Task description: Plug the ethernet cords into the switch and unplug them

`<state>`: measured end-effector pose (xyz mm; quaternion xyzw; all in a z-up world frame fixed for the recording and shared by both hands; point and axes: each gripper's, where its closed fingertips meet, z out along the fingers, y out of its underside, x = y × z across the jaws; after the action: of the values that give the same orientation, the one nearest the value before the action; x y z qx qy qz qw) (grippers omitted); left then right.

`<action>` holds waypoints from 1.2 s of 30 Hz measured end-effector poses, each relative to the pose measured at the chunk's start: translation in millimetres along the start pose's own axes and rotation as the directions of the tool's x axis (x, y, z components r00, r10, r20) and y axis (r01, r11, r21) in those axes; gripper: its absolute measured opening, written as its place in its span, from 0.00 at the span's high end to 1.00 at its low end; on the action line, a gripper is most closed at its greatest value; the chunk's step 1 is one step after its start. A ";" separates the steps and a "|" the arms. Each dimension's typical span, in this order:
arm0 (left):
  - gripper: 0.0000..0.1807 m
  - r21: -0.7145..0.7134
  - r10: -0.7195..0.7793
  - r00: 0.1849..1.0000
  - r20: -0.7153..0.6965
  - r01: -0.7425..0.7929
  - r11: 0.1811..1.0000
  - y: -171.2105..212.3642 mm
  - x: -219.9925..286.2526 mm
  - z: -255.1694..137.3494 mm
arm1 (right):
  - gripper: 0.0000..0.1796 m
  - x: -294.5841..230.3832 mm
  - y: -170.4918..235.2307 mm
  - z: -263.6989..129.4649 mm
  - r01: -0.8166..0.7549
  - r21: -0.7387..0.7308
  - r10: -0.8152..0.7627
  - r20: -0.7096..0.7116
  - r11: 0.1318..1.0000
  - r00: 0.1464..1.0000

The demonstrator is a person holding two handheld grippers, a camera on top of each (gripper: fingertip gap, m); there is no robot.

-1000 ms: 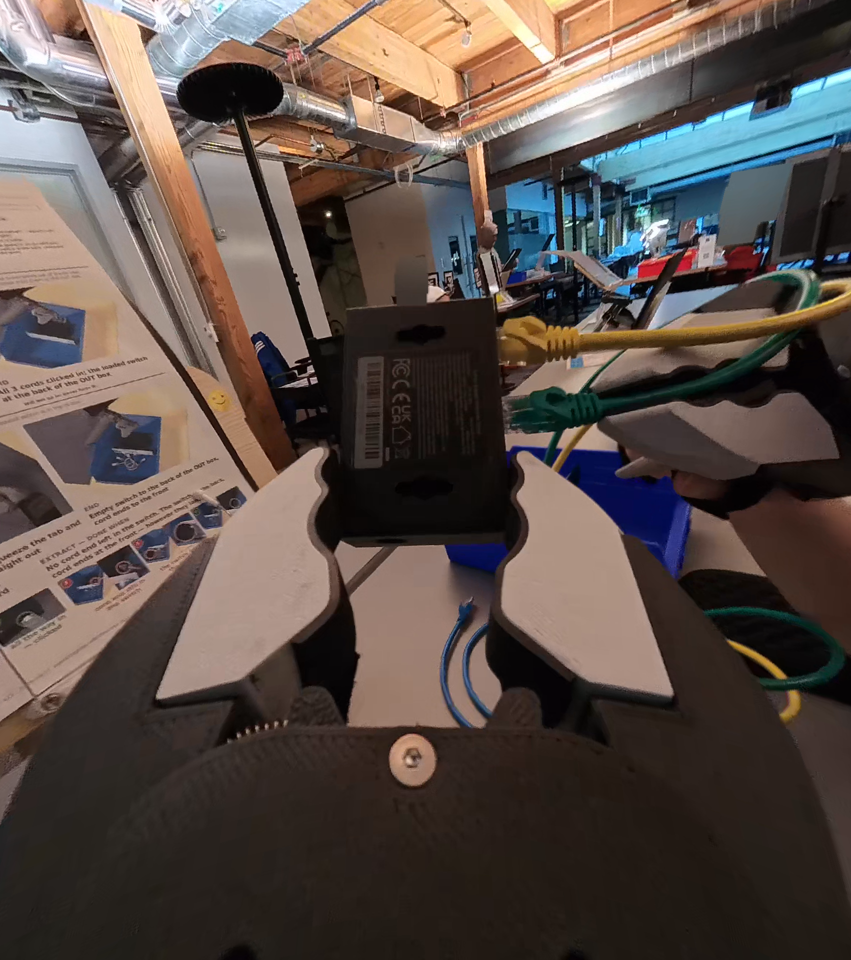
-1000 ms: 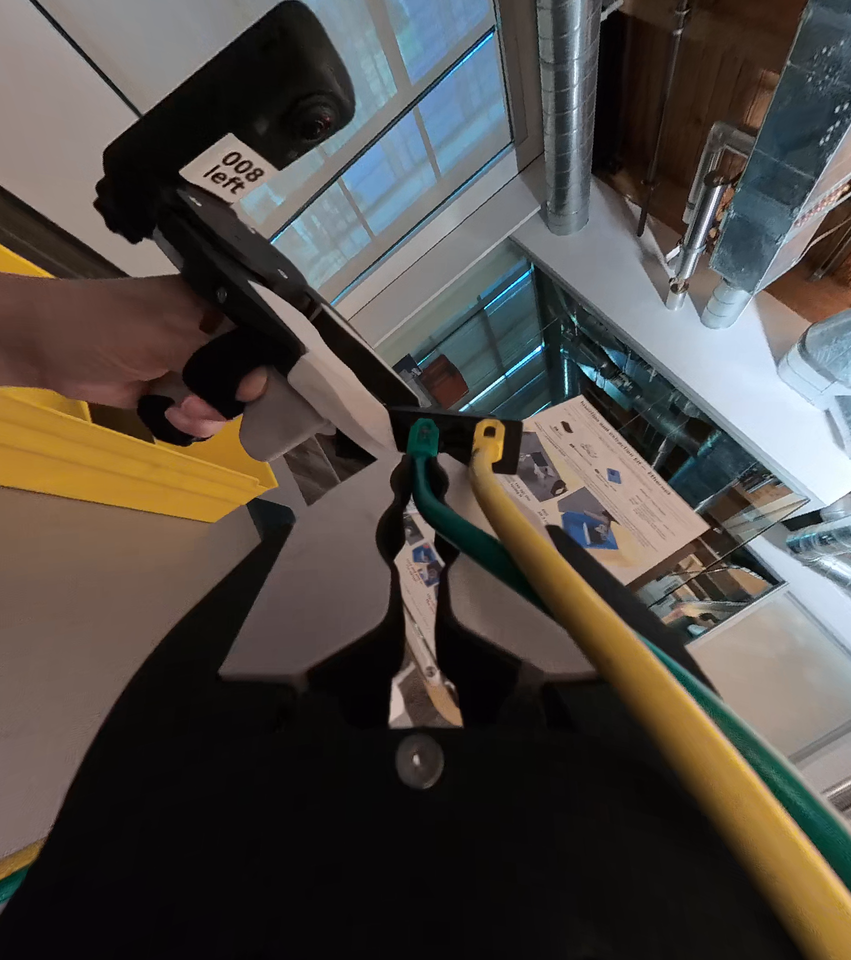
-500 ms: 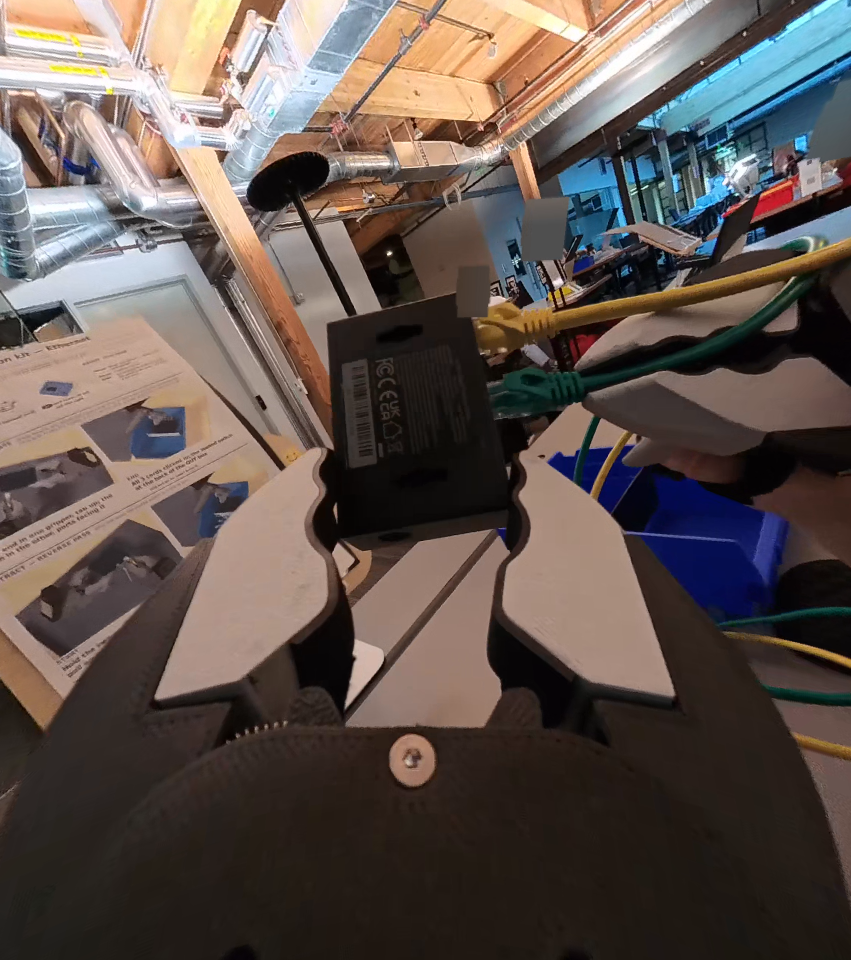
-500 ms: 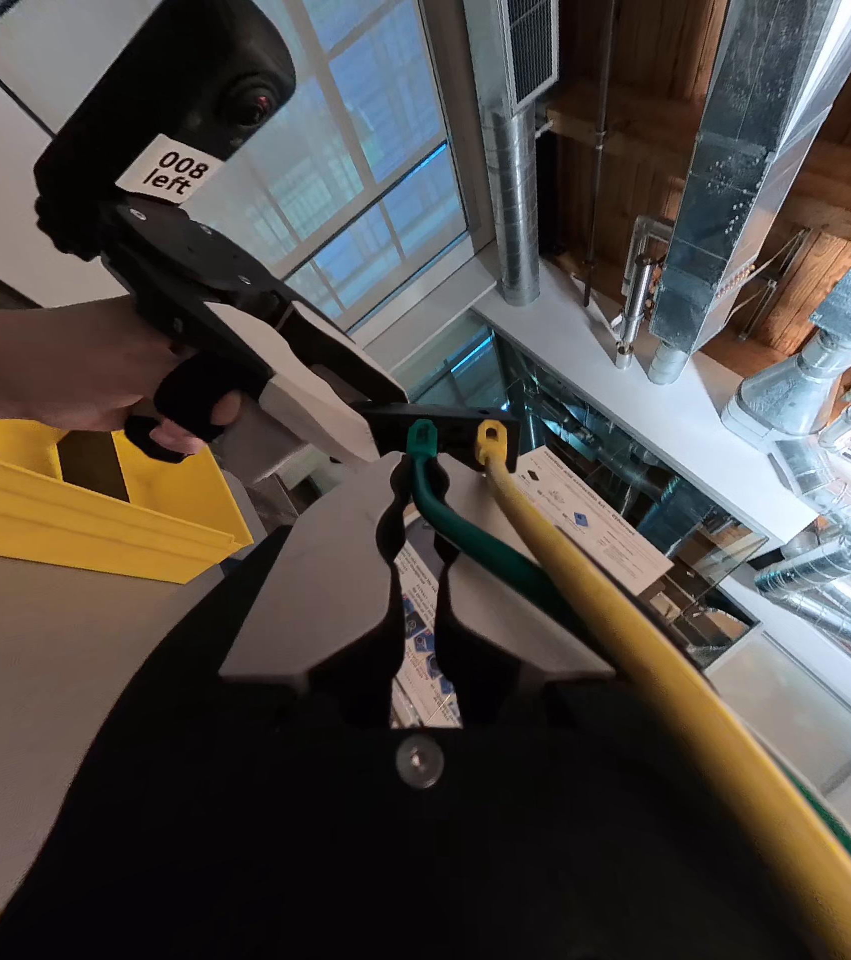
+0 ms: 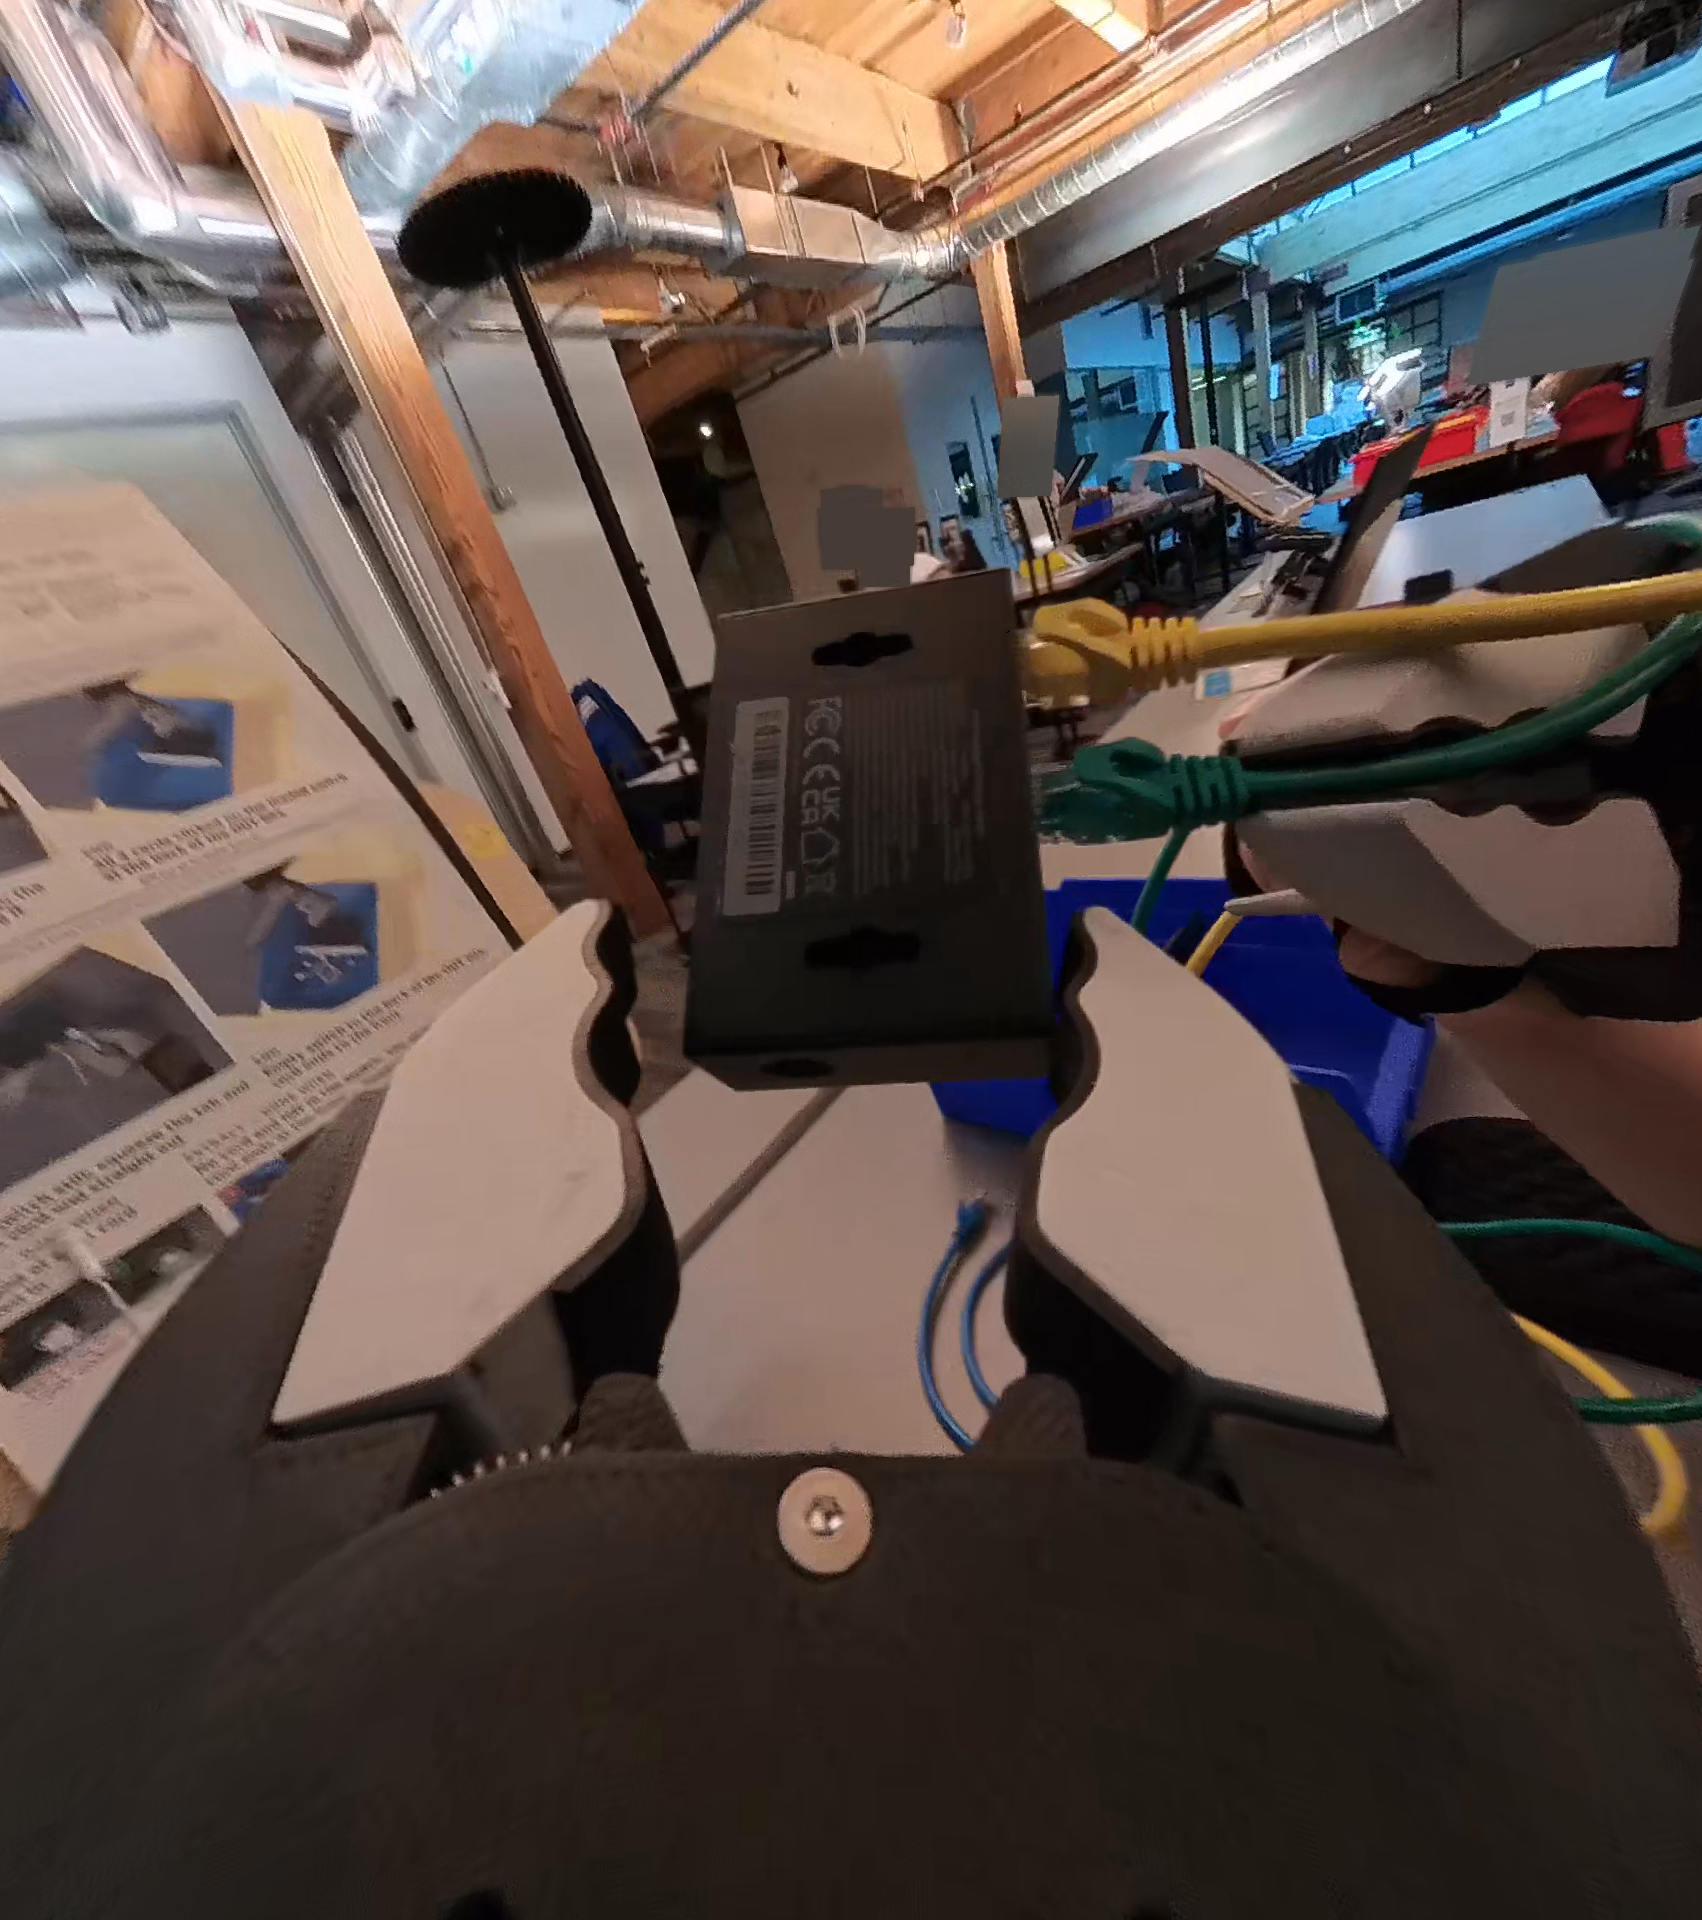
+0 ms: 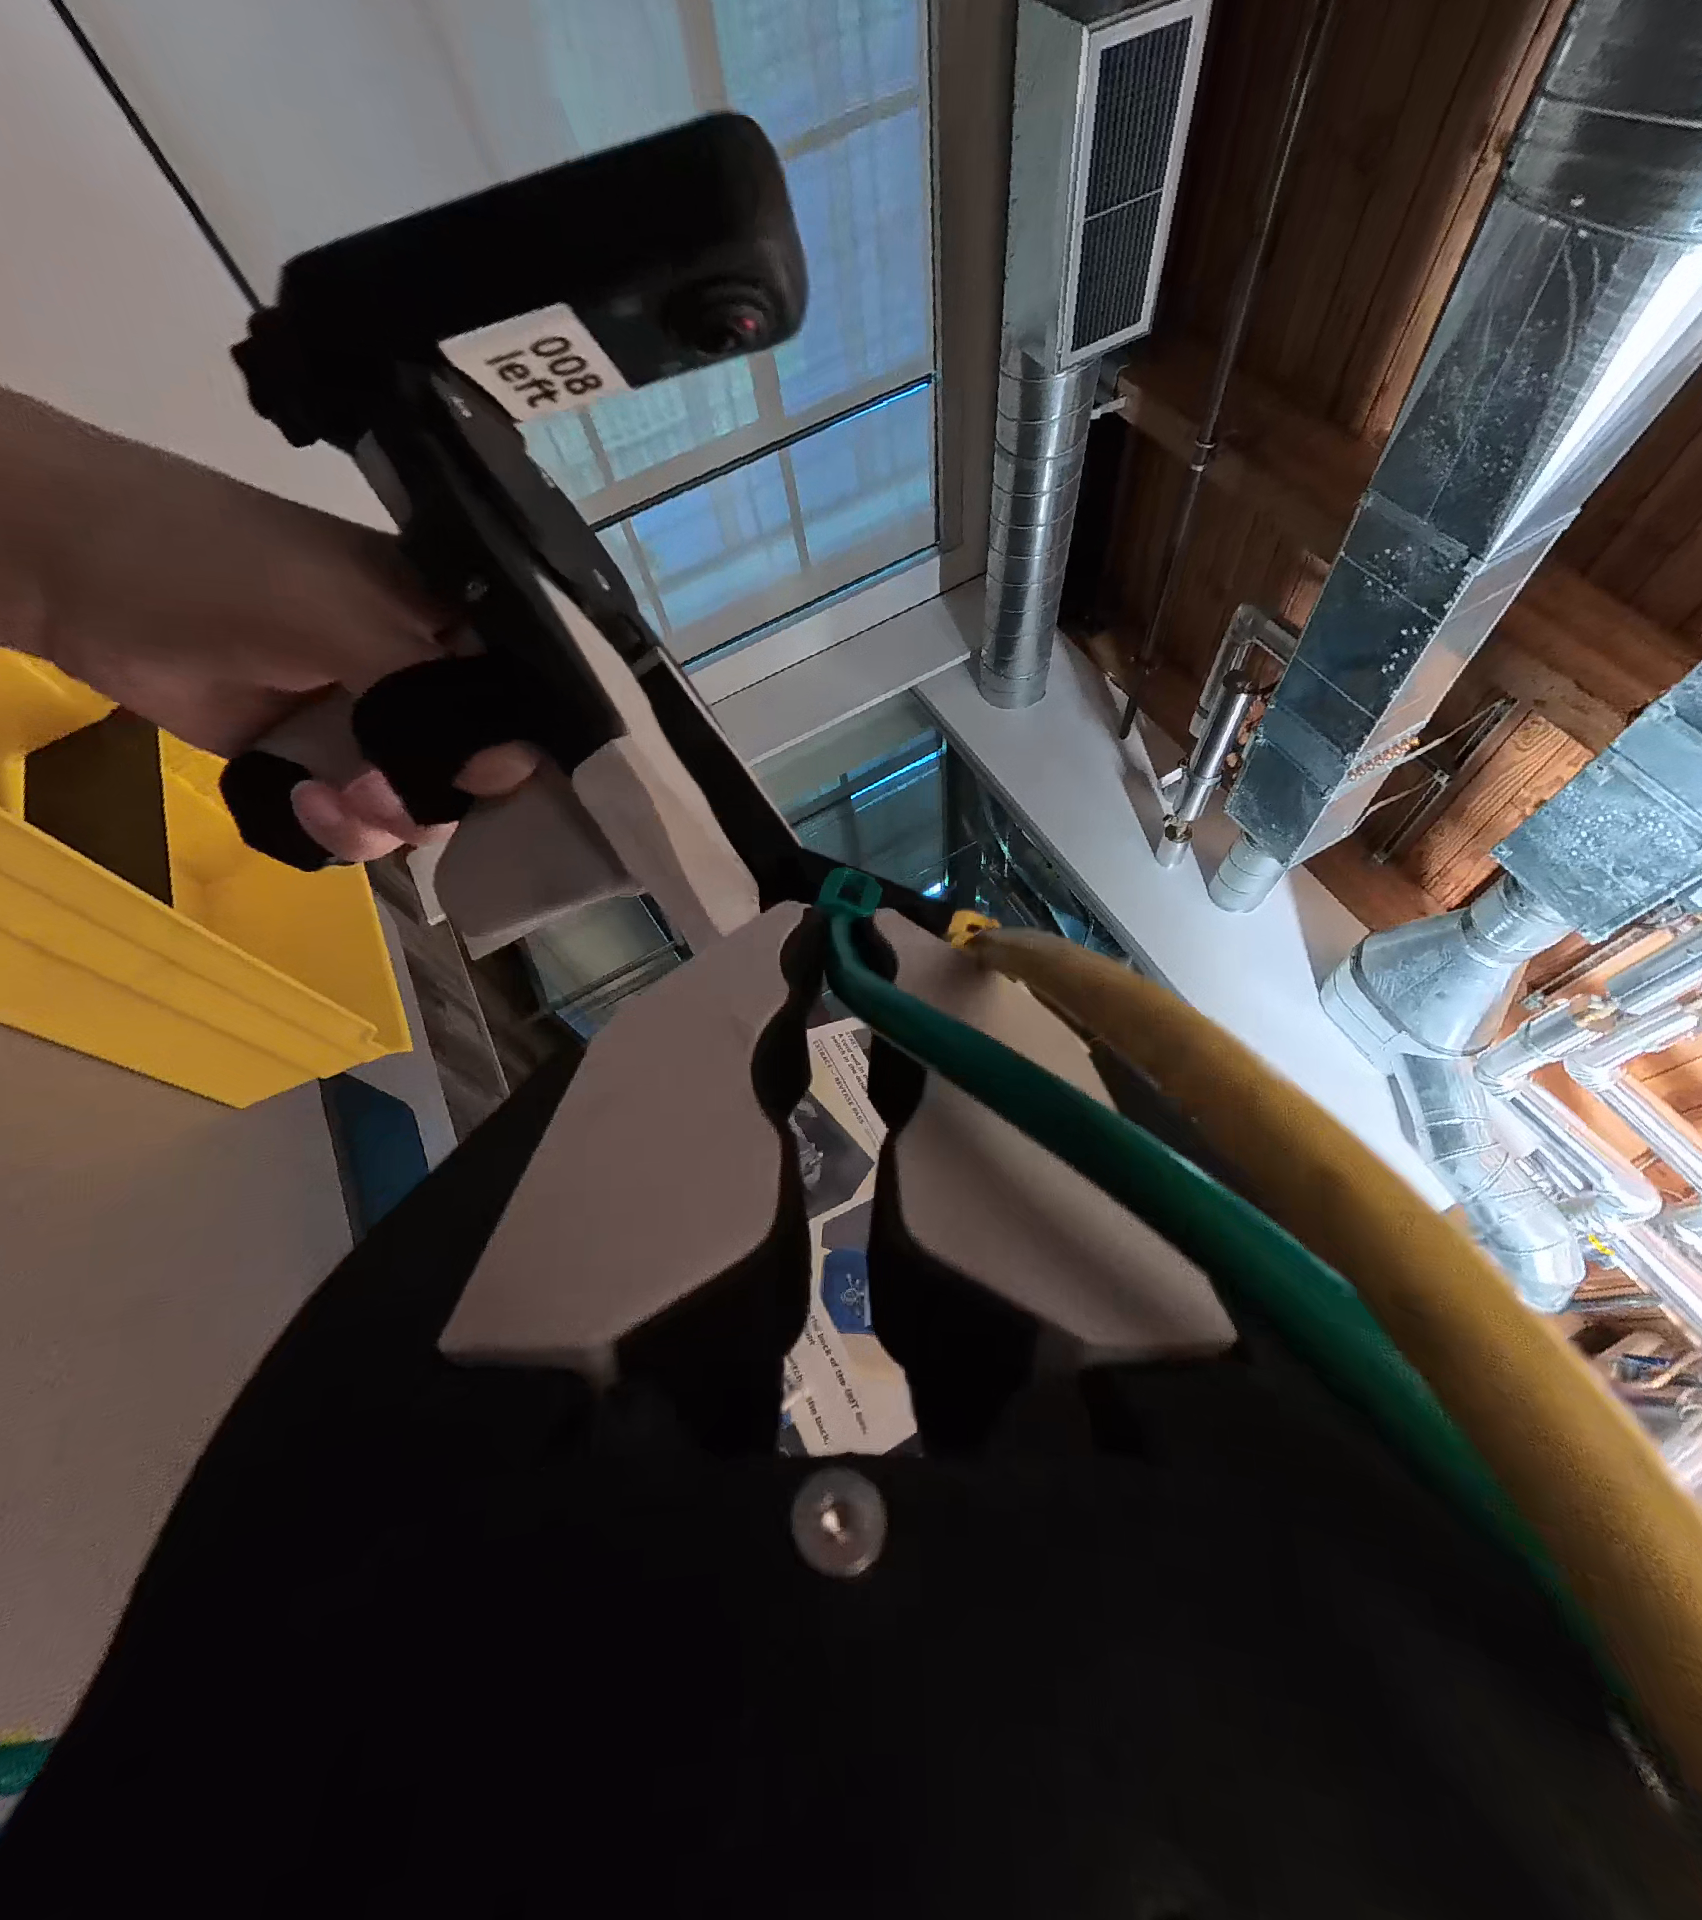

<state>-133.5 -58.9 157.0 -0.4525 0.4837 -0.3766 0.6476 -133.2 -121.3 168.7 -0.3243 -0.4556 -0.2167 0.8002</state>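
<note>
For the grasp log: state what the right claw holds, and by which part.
The right claw is shut on the green ethernet cord, pinching the cable just behind its green plug.

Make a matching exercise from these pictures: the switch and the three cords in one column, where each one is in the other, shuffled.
Things:
1. switch
2. green cord
3. yellow cord
4. blue cord

Places:
A. lies loose on the table
B. pinched in the jaws of the right gripper
C. between the jaws of the left gripper
D. plug at the switch's side, above the green plug

Pairs: 1-C, 2-B, 3-D, 4-A
</note>
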 end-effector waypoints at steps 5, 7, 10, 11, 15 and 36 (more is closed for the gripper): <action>0.57 -0.042 -0.137 0.983 -0.123 0.133 0.990 9.3 7.4 2.5 | 0.96 -12.9 2.4 0.2 0.077 0.011 -0.078 0.062 0.997 0.995; 0.61 -0.051 -0.141 0.980 -0.144 0.135 0.990 12.4 8.4 2.9 | 0.96 -15.9 4.2 1.7 0.085 0.006 -0.085 0.069 0.996 0.994; 0.62 -0.068 -0.078 0.989 -0.123 0.070 0.995 16.6 6.5 3.3 | 0.96 -18.1 6.1 3.2 0.084 -0.003 -0.084 0.073 0.996 0.994; 0.62 -0.026 -0.039 0.995 -0.094 0.037 0.999 11.0 4.3 2.6 | 0.96 -17.0 7.1 4.2 0.071 -0.009 -0.070 0.065 0.997 0.995; 0.63 0.079 0.022 1.000 -0.009 -0.021 0.997 -3.9 4.9 2.8 | 0.96 -7.3 3.6 3.4 -0.074 0.012 0.073 0.052 0.997 0.996; 0.63 -0.061 0.084 0.980 0.183 -0.074 0.995 13.1 -21.8 8.6 | 0.96 -9.8 31.3 17.1 -0.370 -0.065 0.374 0.064 0.927 0.925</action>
<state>-129.9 -32.8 151.8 -0.4831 0.4490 -0.2938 0.6919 -127.9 -86.7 156.5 -0.4333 -0.4099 -0.0603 0.8004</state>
